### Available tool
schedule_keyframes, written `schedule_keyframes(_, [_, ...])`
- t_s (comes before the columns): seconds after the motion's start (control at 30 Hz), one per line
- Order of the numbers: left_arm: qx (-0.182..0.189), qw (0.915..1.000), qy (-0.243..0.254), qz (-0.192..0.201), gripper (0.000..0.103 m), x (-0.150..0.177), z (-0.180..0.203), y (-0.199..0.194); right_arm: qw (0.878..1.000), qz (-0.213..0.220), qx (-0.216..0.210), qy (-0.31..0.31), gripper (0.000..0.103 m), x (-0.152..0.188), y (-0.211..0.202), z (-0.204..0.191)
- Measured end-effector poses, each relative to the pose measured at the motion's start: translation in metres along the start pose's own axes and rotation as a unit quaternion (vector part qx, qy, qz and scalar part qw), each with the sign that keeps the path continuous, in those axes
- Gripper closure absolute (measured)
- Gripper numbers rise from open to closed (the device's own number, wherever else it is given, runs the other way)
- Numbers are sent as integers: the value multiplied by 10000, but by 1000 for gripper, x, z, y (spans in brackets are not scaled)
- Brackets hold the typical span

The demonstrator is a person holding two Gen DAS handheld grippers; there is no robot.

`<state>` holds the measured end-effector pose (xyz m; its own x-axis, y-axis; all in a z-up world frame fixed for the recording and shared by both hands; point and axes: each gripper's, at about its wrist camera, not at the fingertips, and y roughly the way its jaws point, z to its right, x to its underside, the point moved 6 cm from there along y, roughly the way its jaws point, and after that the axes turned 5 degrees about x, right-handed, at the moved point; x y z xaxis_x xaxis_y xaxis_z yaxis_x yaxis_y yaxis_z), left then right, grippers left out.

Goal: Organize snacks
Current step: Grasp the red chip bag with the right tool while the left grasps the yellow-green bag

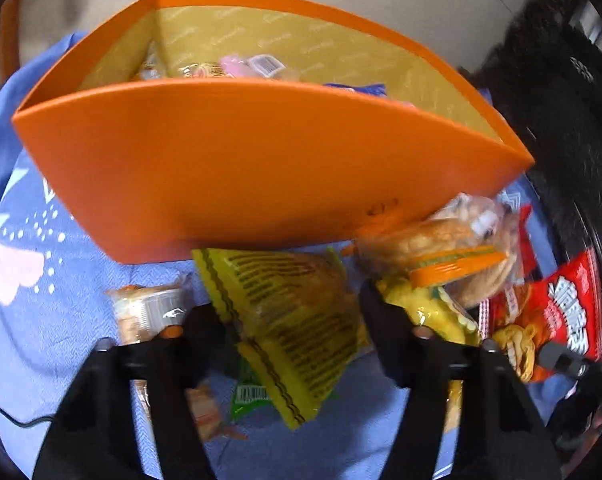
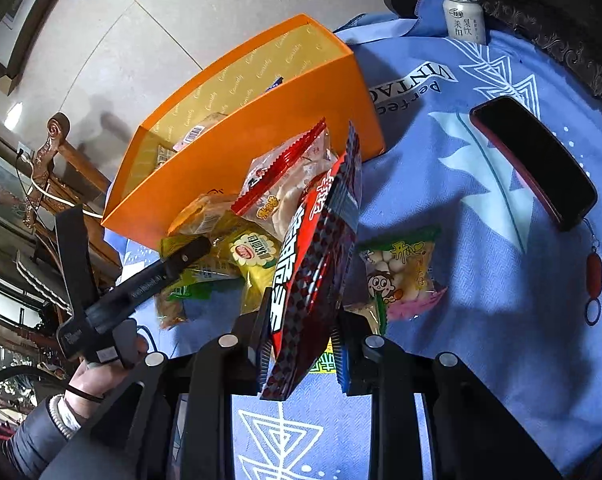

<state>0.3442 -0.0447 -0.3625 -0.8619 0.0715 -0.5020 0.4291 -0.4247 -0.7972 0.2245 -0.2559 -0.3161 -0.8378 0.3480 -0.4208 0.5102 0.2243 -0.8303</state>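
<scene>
An orange box point(image 1: 261, 176) with a gold lining stands on the blue cloth and holds several snack packets. In front of it my left gripper point(image 1: 293, 312) has a yellow packet point(image 1: 297, 320) between its fingers, and both pads touch the packet's edges. In the right wrist view my right gripper point(image 2: 303, 344) is shut on a red-and-black packet point(image 2: 313, 272), held upright on its edge near the orange box point(image 2: 241, 152). That red packet point(image 1: 549, 316) also shows at the right of the left wrist view.
Loose packets lie before the box: a clear-wrapped cracker pack point(image 2: 289, 184), a yellow one point(image 2: 253, 256) and a green-and-pink one point(image 2: 401, 276). A red-cased phone point(image 2: 533, 160) and a white can point(image 2: 463, 16) sit farther right. A person's hand point(image 2: 101, 376) grips the left tool.
</scene>
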Motion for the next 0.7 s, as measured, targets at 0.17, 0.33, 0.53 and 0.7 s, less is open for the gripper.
schedule_keyframes(0.17, [162, 9995, 62, 262, 70, 5, 6, -17, 10000, 17, 12, 31, 77, -3, 0, 1])
schedule_keyframes(0.33, [229, 9987, 269, 374, 77, 14, 18, -32, 9998, 158, 9, -122, 77, -4, -6, -5])
schedule_keyframes(0.53, [370, 9979, 436, 305, 79, 18, 34, -32, 9996, 156, 55, -237, 77, -3, -7, -5])
schedule_keyframes(0.7, [383, 9989, 261, 13, 74, 15, 35, -8, 9998, 100, 80, -166, 77, -1, -5, -3])
